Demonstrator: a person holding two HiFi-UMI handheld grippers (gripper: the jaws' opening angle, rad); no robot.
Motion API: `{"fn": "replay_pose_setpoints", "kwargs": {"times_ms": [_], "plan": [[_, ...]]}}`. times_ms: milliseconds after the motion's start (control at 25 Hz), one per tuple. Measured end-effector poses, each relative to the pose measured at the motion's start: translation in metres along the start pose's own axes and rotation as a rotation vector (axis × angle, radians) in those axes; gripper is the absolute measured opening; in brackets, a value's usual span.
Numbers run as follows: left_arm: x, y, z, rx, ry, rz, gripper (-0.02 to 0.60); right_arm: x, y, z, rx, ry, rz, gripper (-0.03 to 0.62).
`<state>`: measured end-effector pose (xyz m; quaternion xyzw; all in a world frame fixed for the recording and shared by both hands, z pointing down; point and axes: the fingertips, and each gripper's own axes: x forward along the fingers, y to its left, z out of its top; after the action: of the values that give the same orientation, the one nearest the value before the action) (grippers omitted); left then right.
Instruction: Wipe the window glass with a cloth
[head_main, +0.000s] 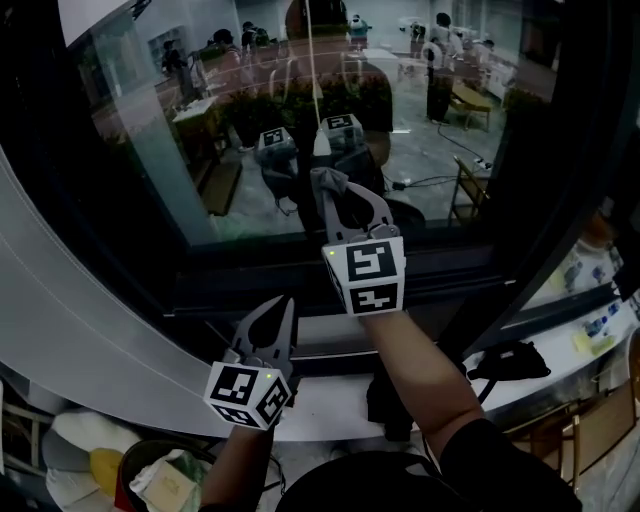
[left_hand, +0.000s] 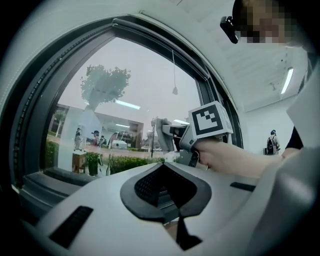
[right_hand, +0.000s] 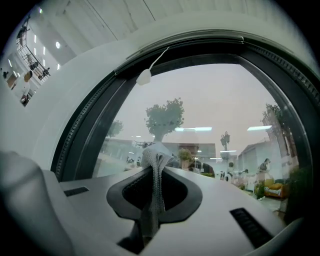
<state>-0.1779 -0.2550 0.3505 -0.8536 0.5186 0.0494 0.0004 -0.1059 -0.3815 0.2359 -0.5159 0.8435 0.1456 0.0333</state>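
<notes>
Two hand-held grippers show from my head camera, each with a cube of black-and-white square markers behind smooth grey jaws. The right hand-held gripper (head_main: 330, 190) is raised to the glass (head_main: 250, 150) with its jaws closed on the cloth (head_main: 328, 183). In its own view the right hand-held gripper (right_hand: 157, 162) pinches the cloth (right_hand: 156, 180) at the jaw tips. The cloth is a grey strip of open, mesh-like knit, bunched above the tips and hanging down through the spade-shaped gap between the ribbed black pads. The bunched end sits right at the pane, but I cannot tell whether it touches.

The left hand-held gripper (head_main: 285, 300) is lower, over the dark window frame (head_main: 250, 280) and well short of the glass. In its own view the left hand-held gripper (left_hand: 162, 165) has its jaws together at the tips with nothing between them.

The pane is glossy and mirrors both cubes and the room lights. A thin white cord with a teardrop knob (right_hand: 144, 76) hangs in front of it. The frame has a ribbed rubber seal (right_hand: 82, 125) along its edge.
</notes>
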Motion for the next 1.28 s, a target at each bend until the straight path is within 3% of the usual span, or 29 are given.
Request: {"fn": "replay_pose_setpoints", "kwargs": {"times_ms": [720, 1280], "plan": [[0.067, -0.115, -0.010, 0.014, 0.043, -0.092, 0.008, -0.078, -0.167, -0.035, 0.004, 0.050, -0.164, 0.044], [0.111, -0.185, -0.022, 0.020, 0.069, -0.144, 0.008, -0.126, -0.262, -0.059, 0.006, 0.070, -0.253, 0.044]]}}
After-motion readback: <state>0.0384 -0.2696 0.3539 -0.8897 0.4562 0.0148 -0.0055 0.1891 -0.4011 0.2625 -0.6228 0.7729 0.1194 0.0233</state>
